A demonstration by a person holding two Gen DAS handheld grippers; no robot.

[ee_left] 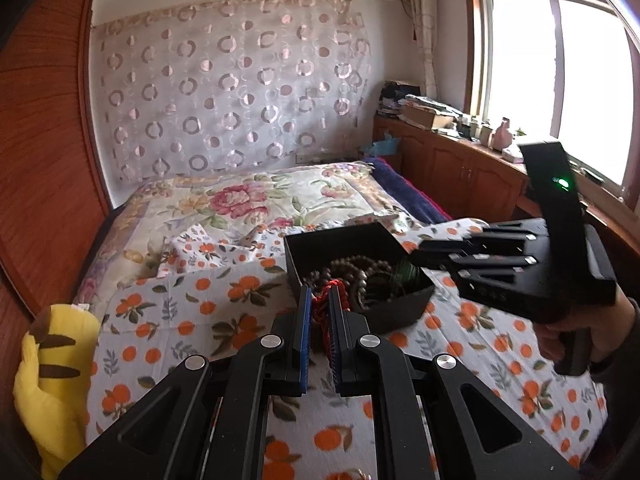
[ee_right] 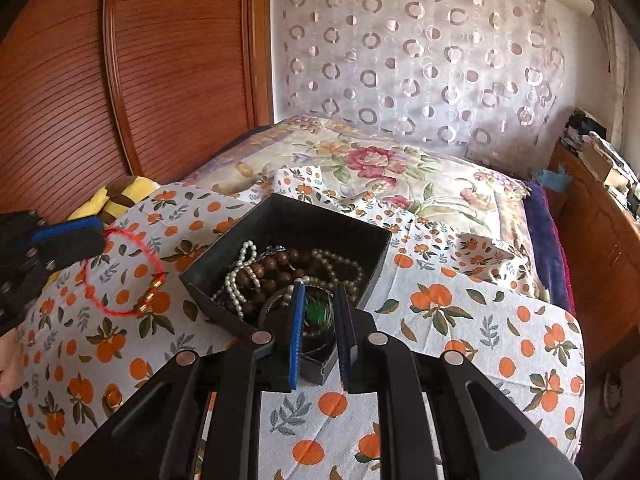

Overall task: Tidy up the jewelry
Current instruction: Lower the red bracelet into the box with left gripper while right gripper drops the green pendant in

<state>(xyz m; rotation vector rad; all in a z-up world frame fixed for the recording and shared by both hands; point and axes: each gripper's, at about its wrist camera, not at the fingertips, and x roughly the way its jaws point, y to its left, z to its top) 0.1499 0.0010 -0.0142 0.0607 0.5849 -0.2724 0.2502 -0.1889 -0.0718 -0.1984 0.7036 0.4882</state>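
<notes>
Only right view shows red bracelet (ee_right: 120, 276) looping from left tongs (ee_right: 86, 236).

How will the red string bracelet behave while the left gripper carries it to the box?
The red string bracelet hangs as a limp loop from the left gripper, so it is probably floppy and light. Its gold beads sit lowest and may make it swing.

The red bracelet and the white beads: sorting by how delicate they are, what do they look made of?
Red bracelet: thin braided cord, matte, with small shiny gold-coloured beads, likely metal. White beads: glossy, round and evenly sized, pearl-like; real or imitation cannot be told.
</notes>
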